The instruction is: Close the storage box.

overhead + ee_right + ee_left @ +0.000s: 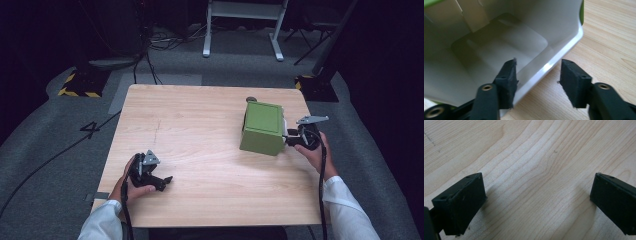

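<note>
A: Where is the green box point(262, 127) placed?

B: It is seen on the wooden table point(200, 150), right-hand half, lying on its side with the open mouth turned toward the right gripper point(296, 139). A small dark thing is glimpsed just behind it; what it is cannot be told.

A: Right gripper state?

B: Jaws are parted and set astride the box's wall point(554, 62) at the mouth, one jaw inside, one outside over the table. Nothing is clamped yet; a gap is visible on both sides of the edge.

A: Left gripper point(536, 202)?

B: Jaws are spread wide, nothing is held between them, bare wood below. It is kept near the front-left of the table, well apart from the box.

A: How will the box handle?

B: Judged light: thin wall, hollow, pale interior looks empty. Probably card or thin plastic, so the wall may flex if pinched hard. The inner face looks glossy, so some slip should be expected.

A: Best hold?

B: The rim wall now between the jaws, close to a corner where it is likely stiffest. A moderate squeeze is advised.
</note>
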The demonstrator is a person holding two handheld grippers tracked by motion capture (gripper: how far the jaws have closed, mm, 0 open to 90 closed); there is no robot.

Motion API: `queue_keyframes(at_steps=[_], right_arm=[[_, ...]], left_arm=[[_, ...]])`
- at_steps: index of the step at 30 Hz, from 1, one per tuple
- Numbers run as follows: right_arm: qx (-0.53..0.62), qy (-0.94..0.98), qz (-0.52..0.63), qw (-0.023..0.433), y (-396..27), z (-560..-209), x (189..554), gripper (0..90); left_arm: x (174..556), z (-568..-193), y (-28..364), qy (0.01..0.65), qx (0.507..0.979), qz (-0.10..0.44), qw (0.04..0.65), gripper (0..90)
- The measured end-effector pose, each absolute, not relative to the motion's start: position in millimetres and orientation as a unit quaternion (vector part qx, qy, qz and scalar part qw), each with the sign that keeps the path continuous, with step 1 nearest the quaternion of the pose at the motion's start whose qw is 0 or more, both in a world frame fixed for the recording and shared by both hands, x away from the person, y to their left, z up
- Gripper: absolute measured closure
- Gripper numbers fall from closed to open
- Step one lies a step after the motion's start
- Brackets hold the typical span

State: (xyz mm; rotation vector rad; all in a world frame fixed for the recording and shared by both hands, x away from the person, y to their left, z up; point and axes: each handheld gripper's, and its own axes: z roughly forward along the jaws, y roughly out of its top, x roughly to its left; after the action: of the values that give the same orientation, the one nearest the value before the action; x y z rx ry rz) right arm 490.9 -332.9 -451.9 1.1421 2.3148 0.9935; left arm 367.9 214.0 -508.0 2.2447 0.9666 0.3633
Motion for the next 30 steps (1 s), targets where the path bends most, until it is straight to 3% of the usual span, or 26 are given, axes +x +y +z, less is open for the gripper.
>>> queue_keyframes(at_steps=[6, 30], right_arm=[[0.417, 0.815, 0.358, 0.186, -342.9, -452.6, 489.1, 54.9], [0.461, 0.787, 0.369, 0.178, -407.5, -463.0, 481.8, 55.6]], left_arm=[[367.9, -507.9, 214.1, 0.369, 0.858, 0.139, 0.329, 0.3], [367.2, -508.1, 214.1, 0.372, 0.857, 0.138, 0.330, 0.4]])
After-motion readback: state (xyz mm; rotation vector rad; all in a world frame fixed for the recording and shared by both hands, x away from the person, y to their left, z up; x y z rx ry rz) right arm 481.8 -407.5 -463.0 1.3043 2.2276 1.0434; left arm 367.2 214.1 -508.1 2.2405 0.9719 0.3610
